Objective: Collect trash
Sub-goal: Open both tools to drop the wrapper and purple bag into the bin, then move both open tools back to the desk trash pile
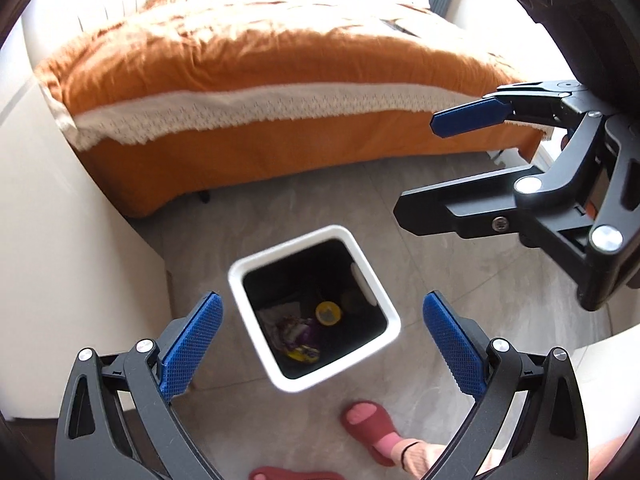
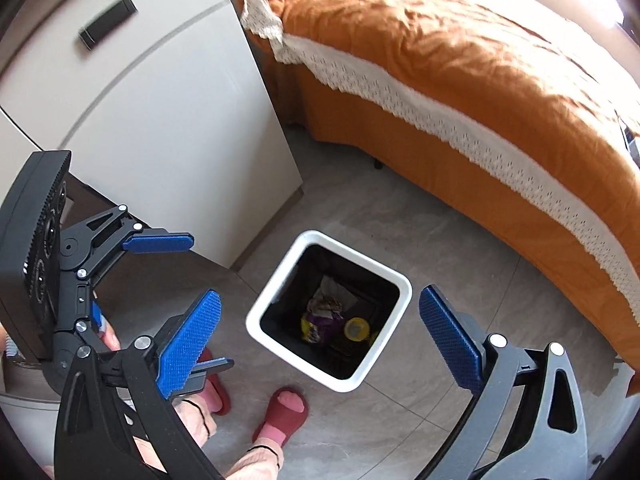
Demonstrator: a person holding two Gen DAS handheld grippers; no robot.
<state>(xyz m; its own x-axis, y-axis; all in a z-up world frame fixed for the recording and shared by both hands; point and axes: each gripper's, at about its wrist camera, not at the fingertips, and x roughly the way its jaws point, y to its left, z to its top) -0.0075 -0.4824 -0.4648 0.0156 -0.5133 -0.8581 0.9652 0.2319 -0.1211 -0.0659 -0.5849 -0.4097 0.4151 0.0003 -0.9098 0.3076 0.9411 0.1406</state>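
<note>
A white square bin (image 1: 288, 246) (image 2: 280, 276) with a black liner stands on the grey floor. Inside lie a purple wrapper (image 1: 298, 332) (image 2: 320, 324), a yellow round lid (image 1: 328, 312) (image 2: 356, 328) and crumpled paper (image 2: 332, 292). My left gripper (image 1: 322, 344) hovers above the bin's mouth, open, with nothing between its blue pads. My right gripper (image 2: 320, 340) is also above the bin, open and empty. In the left wrist view the right gripper (image 1: 424, 168) shows at the right, jaws wide. One blue finger (image 2: 160, 242) of the left gripper shows in the right wrist view.
A bed with an orange cover (image 1: 260, 72) (image 2: 460, 60) and white lace trim runs behind the bin. A white cabinet (image 2: 160, 120) (image 1: 60, 260) stands left of it, with a black bar (image 2: 106, 22) on top. The person's feet in red slippers (image 1: 370, 424) (image 2: 286, 410) are just in front.
</note>
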